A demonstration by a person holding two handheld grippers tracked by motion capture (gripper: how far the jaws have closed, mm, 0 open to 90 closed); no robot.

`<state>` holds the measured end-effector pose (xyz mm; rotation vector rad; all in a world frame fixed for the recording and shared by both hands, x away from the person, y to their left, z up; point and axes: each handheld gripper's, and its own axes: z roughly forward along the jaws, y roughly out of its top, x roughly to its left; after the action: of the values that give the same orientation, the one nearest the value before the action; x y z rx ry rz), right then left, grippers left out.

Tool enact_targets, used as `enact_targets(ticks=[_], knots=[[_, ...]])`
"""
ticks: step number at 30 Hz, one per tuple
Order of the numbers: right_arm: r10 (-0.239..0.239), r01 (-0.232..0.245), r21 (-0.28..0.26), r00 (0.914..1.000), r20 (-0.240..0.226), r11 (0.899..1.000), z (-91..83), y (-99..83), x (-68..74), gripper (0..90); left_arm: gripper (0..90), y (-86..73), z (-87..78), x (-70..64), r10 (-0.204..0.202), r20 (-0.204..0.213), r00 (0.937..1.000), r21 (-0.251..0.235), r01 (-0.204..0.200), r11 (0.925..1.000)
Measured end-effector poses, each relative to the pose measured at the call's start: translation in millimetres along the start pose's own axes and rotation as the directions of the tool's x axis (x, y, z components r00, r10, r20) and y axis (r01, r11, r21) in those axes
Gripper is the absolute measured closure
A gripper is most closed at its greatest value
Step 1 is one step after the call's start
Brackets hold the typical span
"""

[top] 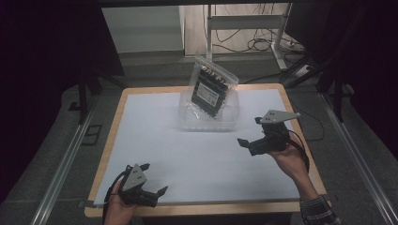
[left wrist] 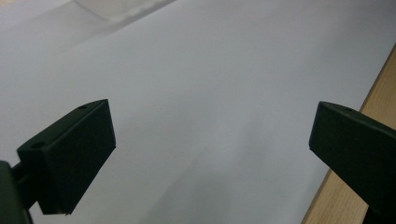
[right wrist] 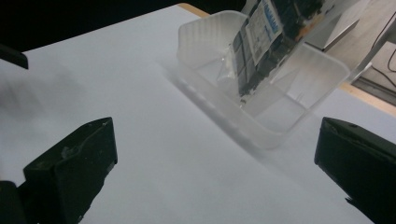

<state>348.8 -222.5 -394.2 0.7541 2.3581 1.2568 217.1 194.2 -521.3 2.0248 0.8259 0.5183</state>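
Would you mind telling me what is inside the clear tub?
The tub holds a clear bag with a dark labelled part inside, leaning upright. The part's lower end is blurred behind the tub's wall.

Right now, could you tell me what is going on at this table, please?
A person holds a two-jaw tool in each hand over a white-covered table. Both are open and hold nothing. The right tool hangs near the right edge, pointing toward a clear plastic tub at the far side. A clear bag of dark packed items stands tilted in that tub, sticking out above its rim. The left tool sits low at the near left corner, away from the tub.
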Motion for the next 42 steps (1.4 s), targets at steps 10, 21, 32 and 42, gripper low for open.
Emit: enact_targets(ticks=[10,21,32,42], knots=[[0.016,-0.016,0.015,0.9997,0.021,1.000,-10.3,-23.0,0.6,0.0,0.2,0.0,0.2,-0.3,0.004,-0.001,1.0000,0.000,-0.004,1.0000],[0.018,-0.020,0.037,0.9981,0.059,0.999,-30.5,-46.3,3.8,0.0,0.1,0.1,0.4,-0.8,0.008,-0.001,1.0000,0.001,-0.008,1.0000],[0.058,-0.059,0.015,0.9948,0.084,0.998,-50.7,-71.7,11.3,0.0,0.1,0.4,0.8,-1.3,0.009,-0.001,1.0000,0.008,-0.009,0.9999],[0.121,-0.121,-0.003,0.9866,0.110,0.993,-64.4,-104.2,12.9,0.1,0.2,0.8,1.1,-1.2,0.004,0.002,1.0000,0.011,-0.004,0.9999]])
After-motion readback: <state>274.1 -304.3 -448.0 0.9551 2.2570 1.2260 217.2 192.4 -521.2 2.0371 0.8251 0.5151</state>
